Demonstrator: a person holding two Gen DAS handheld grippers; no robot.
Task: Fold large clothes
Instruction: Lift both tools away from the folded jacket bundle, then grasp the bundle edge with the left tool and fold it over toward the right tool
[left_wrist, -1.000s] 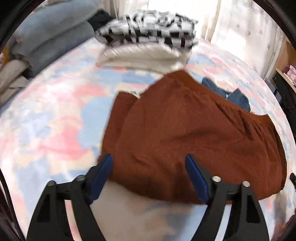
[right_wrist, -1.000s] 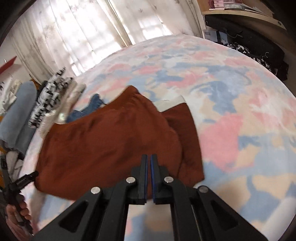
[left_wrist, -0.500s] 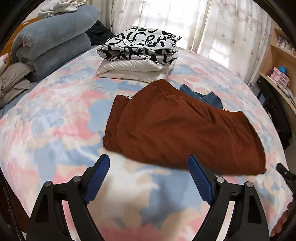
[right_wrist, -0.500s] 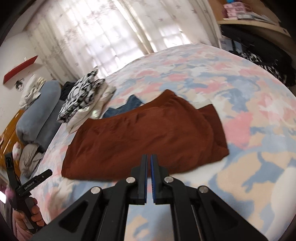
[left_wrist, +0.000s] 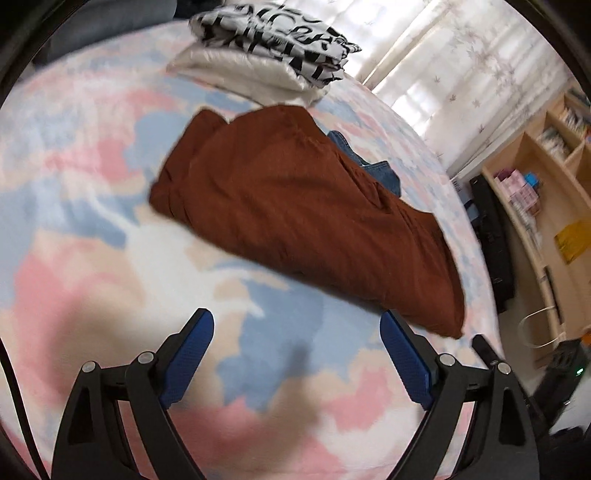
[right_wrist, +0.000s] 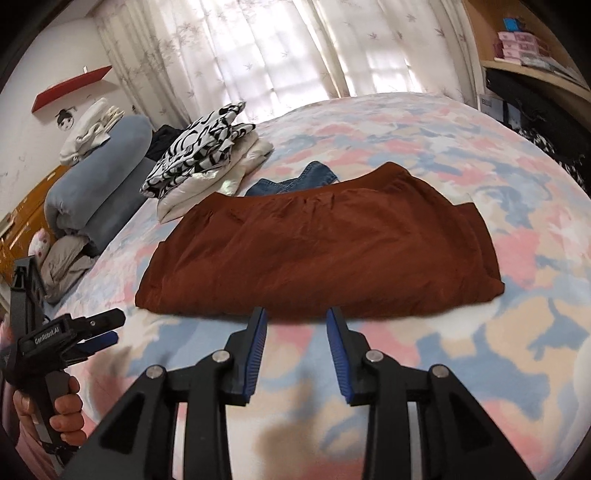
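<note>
Rust-brown folded fabric garment (right_wrist: 317, 254) lies flat on the pastel pink, blue and cream patterned bedspread (right_wrist: 461, 147), with a piece of blue denim clothing (right_wrist: 299, 181) showing at its far edge. Left gripper (left_wrist: 297, 328) hangs above the bedspread, short of the garment, jaws spread wide and empty. Right gripper (right_wrist: 296, 325) sits just before the garment's near edge, jaws parted, gripping nothing. A stack of black-and-white patterned and white folded clothes (right_wrist: 207, 162) rests beyond.
</note>
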